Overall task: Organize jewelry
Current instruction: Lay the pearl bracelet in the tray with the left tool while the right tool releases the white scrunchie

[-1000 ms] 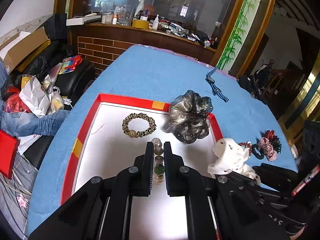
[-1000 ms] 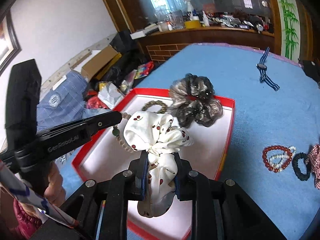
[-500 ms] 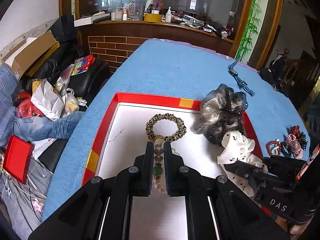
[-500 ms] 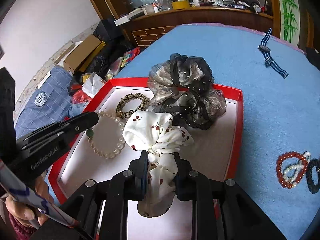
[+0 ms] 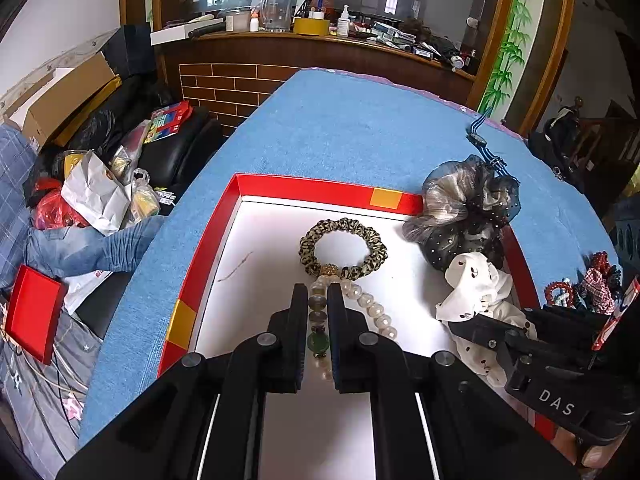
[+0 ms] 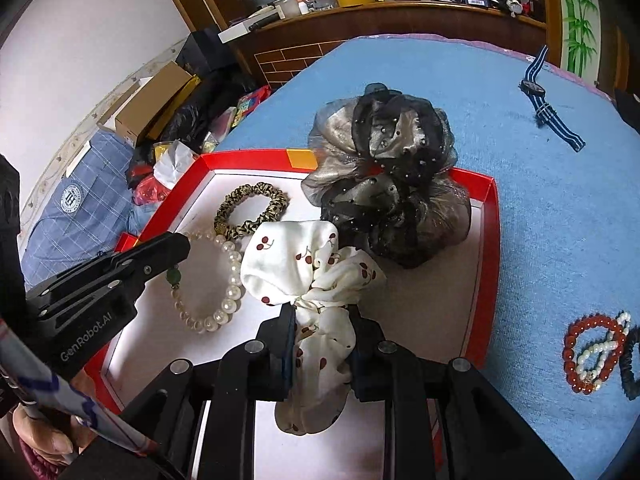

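Observation:
A red-rimmed white tray (image 5: 320,187) (image 6: 490,216) lies on the blue table. My left gripper (image 5: 318,296) (image 6: 176,248) is shut on a pearl bracelet (image 5: 370,308) (image 6: 228,280) with a green bead, resting on the tray floor. A leopard-print scrunchie (image 5: 344,248) (image 6: 252,210) lies just beyond it. A black and grey organza scrunchie (image 5: 464,212) (image 6: 388,176) sits at the tray's far right corner. My right gripper (image 6: 320,320) (image 5: 480,328) is shut on a white cherry-print scrunchie (image 6: 316,276) (image 5: 476,284) just above the tray.
A red bead bracelet with a pearl bracelet (image 6: 592,354) and a black hair tie (image 6: 630,364) lie on the table right of the tray, also in the left wrist view (image 5: 560,294). A striped-strap watch (image 6: 548,100) lies farther back. The table edge drops to clutter on the left.
Both grippers moved down and forward into the tray. The pearl bracelet now lies on the tray floor by the leopard scrunchie. The white scrunchie came lower, close to the organza scrunchie.

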Tool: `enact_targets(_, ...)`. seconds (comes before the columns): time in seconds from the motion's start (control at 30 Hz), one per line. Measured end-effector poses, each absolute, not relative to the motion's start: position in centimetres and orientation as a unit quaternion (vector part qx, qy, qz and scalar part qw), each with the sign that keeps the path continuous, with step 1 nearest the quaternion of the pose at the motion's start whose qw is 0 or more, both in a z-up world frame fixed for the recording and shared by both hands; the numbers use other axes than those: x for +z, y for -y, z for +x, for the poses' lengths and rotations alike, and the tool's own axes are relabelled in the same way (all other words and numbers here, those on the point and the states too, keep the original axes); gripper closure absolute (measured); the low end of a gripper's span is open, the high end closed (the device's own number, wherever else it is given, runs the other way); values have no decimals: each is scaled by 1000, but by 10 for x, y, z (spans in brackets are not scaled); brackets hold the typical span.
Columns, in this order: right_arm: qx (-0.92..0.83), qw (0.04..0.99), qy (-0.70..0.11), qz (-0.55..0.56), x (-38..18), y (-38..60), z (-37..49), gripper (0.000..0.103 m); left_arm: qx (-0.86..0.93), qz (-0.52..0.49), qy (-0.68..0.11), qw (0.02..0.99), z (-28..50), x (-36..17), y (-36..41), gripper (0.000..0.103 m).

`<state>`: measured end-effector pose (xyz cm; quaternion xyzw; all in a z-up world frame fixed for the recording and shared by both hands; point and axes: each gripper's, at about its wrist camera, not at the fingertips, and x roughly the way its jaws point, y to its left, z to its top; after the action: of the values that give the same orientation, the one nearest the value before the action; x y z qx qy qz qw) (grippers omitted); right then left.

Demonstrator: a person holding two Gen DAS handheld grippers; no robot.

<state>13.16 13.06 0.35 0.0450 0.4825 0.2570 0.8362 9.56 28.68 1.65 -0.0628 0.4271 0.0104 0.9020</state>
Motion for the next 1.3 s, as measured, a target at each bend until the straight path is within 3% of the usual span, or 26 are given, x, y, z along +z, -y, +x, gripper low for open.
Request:
enact_targets(0.4,260,837,-480,48,3,-131,130,77,15,-64,-430,900,97,14,-288,94)
enact_targets(0.5,262,836,-479,48,4,-132,129,75,15,-65,-430,900,97,14,-288,94)
enact_targets(0.63,258,840,-475,45,6,-132,127,62,16,-65,-430,900,96,13,-289,94)
enact_targets(0.9,265,842,-469,44,11,-131,125,59,15,-65,-430,900,97,14,-289,94)
enact_targets(1.03,267,845,-461,48,18,-127,122,52,16,-65,-430,900,96,14,-289,94)
enact_targets(1.3,279,856,-431,68,45,-110,110,51,22,-68,-425,902,91,20,-297,94)
